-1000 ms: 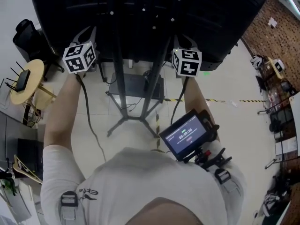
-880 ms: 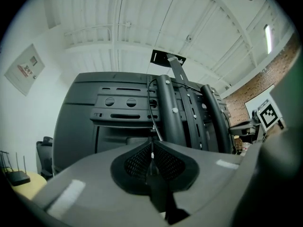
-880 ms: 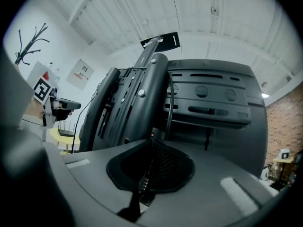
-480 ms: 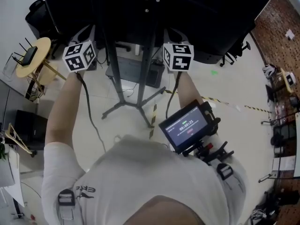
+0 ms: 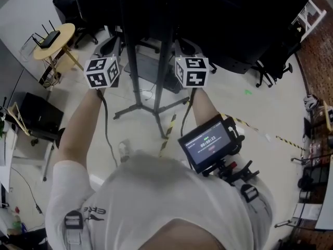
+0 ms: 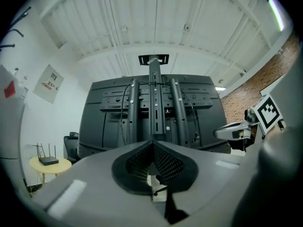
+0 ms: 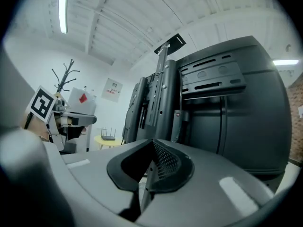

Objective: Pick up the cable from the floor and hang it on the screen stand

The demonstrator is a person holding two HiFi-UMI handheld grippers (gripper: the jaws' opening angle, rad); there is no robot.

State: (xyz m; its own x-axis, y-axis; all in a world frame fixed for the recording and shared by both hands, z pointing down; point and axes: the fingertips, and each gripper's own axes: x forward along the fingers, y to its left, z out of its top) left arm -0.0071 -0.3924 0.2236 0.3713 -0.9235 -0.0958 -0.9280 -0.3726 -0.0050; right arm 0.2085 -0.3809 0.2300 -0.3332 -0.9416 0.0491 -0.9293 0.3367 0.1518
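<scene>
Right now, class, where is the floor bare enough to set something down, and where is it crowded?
Bare: floor between the stand legs, office chairs and striped tape. Crowded: between those legs, around the grey box.

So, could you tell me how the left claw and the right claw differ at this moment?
The left claw faces the screen stand squarely; the right claw views it obliquely. The left claw sits left of its poles, the right claw right. Both are shut, empty.

The stand (image 5: 131,51) and screen (image 5: 234,25) blocked the way ahead. Floor (image 5: 229,92) lay open to the right; a table (image 5: 54,35) crowded the left.
</scene>
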